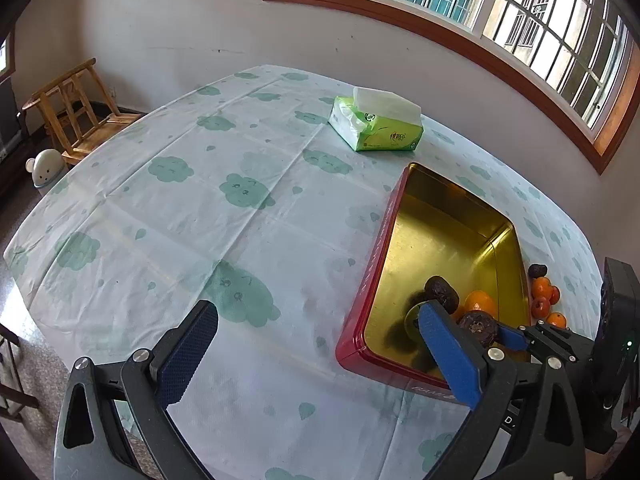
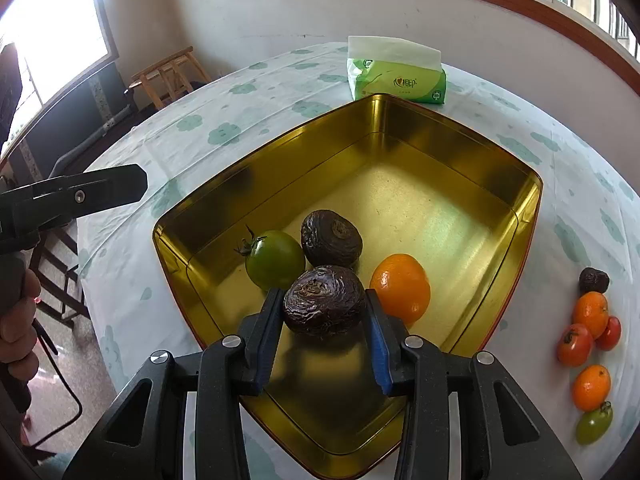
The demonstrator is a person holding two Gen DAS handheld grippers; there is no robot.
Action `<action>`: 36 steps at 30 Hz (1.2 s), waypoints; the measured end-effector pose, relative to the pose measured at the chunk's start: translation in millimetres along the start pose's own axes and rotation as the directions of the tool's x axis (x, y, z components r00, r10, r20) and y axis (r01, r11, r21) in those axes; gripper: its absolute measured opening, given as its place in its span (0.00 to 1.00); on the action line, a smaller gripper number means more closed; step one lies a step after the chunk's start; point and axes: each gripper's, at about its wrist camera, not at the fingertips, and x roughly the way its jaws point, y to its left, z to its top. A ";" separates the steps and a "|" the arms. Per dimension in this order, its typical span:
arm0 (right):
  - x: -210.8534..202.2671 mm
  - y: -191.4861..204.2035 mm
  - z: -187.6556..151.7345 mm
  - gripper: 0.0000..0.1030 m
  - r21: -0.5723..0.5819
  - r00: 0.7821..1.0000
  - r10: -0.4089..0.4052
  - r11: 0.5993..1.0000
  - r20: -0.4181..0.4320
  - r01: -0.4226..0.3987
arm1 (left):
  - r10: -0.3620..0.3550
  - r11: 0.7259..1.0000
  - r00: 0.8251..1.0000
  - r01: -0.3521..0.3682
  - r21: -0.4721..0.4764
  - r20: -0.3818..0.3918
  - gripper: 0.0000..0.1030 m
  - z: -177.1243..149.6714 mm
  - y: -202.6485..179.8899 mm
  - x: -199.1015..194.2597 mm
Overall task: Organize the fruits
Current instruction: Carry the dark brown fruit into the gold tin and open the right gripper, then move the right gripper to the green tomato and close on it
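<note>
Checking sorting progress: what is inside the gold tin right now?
In the gold tin: a green tomato, a passion fruit, an orange. The right gripper holds another passion fruit, hiding the floor beneath.

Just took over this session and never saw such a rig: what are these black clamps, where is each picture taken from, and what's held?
No robot here: a person holds two hand grippers, each with a fisheye camera looking along its fingers. The left gripper hangs open over the tablecloth, holding nothing. The right gripper is shut on a wrinkled dark fruit above the gold tin. Inside lie a green tomato, another dark fruit and an orange. More fruit waits beside the tin; a tissue pack sits behind.
</note>
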 end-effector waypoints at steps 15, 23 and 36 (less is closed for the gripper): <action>-23.8 -7.6 -3.1 0.49 0.032 0.998 0.020 0.999 0.058 -0.022 | -0.014 1.000 1.000 0.014 0.018 -0.009 0.97 -2.7 -13.2 -0.1; -72.8 -50.9 -26.7 0.49 0.093 0.988 -0.091 0.993 0.127 0.080 | -0.042 0.997 0.999 0.042 0.063 -0.002 0.97 -3.1 -35.5 -3.1; -109.7 -158.2 -100.1 0.50 0.303 0.957 -0.286 0.917 0.043 0.261 | -0.098 0.981 0.994 0.103 0.164 -0.039 0.97 -11.9 -88.7 4.5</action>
